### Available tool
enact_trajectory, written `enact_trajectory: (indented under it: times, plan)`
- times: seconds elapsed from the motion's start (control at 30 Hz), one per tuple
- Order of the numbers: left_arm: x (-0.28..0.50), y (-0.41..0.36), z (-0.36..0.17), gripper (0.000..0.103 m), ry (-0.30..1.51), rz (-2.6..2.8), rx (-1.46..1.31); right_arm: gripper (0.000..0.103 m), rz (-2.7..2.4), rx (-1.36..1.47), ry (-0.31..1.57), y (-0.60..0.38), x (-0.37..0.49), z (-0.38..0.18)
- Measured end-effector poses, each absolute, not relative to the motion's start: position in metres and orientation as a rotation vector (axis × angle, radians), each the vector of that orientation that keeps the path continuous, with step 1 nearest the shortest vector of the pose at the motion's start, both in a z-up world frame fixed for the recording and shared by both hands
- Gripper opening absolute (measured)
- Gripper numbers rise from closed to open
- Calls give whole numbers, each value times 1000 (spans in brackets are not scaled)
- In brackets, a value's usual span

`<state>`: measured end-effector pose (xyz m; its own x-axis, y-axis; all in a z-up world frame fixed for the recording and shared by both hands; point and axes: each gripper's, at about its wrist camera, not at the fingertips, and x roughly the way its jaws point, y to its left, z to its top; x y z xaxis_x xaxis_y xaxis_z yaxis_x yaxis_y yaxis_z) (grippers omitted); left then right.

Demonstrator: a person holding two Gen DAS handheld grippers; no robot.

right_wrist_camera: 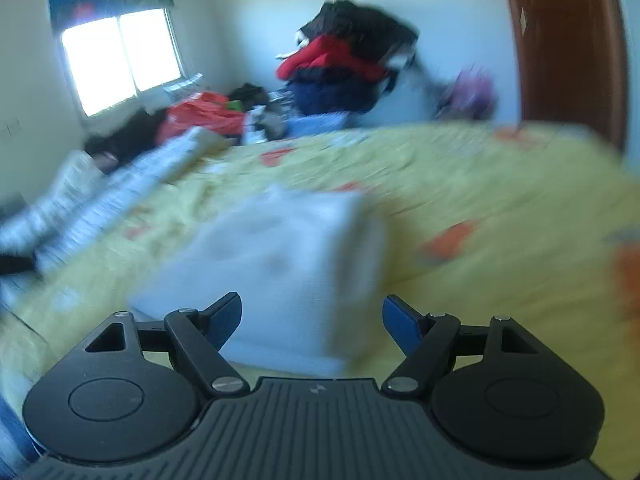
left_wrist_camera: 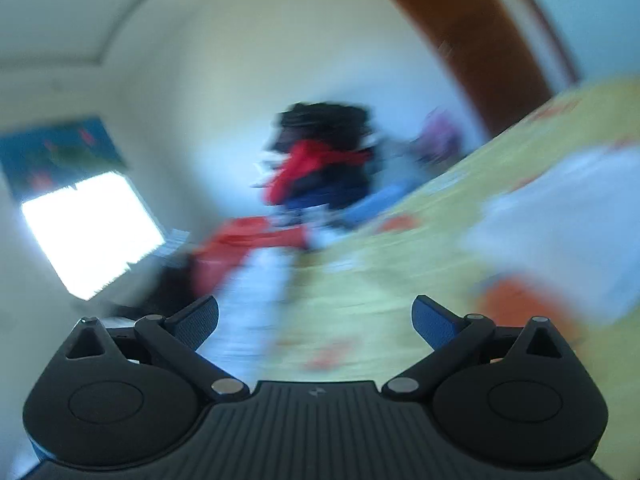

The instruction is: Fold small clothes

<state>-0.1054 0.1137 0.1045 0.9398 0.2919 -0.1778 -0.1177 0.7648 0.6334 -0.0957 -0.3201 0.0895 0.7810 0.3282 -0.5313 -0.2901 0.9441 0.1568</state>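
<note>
Both tools stand open and hold nothing. On my left tool [left_wrist_camera: 315,320] the jaws are spread as wide as they go, with only blurred yellow bedspread [left_wrist_camera: 360,280] showing between the blue pads. My right tool [right_wrist_camera: 312,320] is open a little less wide; its jaws frame the near edge of the white folded cloth [right_wrist_camera: 280,264], but the pads do not press on it, and I cannot tell whether they brush it.

One white folded cloth lies flat on the bed, in the middle of the right wrist view, just ahead of the right tool. In the left wrist view the same cloth [left_wrist_camera: 560,232] sits off to the right, well apart from the left tool.

Only the right view shows me the bed laid out level, with a striped cover [right_wrist_camera: 132,184] bunched along its left side. The left view is tilted and heavily smeared, so the bed slopes up to the right.

Each view shows one bright window [right_wrist_camera: 120,56], one heap of dark and red clothes [right_wrist_camera: 344,64] against the far wall, and one brown door [right_wrist_camera: 560,40] at the right.
</note>
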Motion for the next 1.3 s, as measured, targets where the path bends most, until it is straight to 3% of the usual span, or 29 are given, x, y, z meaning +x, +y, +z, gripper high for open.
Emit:
enact_trajectory:
  times: [0.17,0.3,0.47,0.67,0.87,1.3]
  plan:
    - [-105,182,158,103,239,437,444,85,-84,-159,444,-399,-141,130]
    - [-117,145,135,103,206,336,253,95,-363,-525,328,-387,-162,116]
    - [-104,25,61,103,396,59,179,100,28,-282,469,-329,-152,69]
    - [-89,-49,-2,103,610,-6,136,100,180,2,716,-262,-93,7]
    - [-80,-54,-16,103,691,25,142,103,53,-28,787,-219,-68,-15]
    - [-78,-33,-23,103,713,0,13,103,19,-13,698,-218,-87,-25]
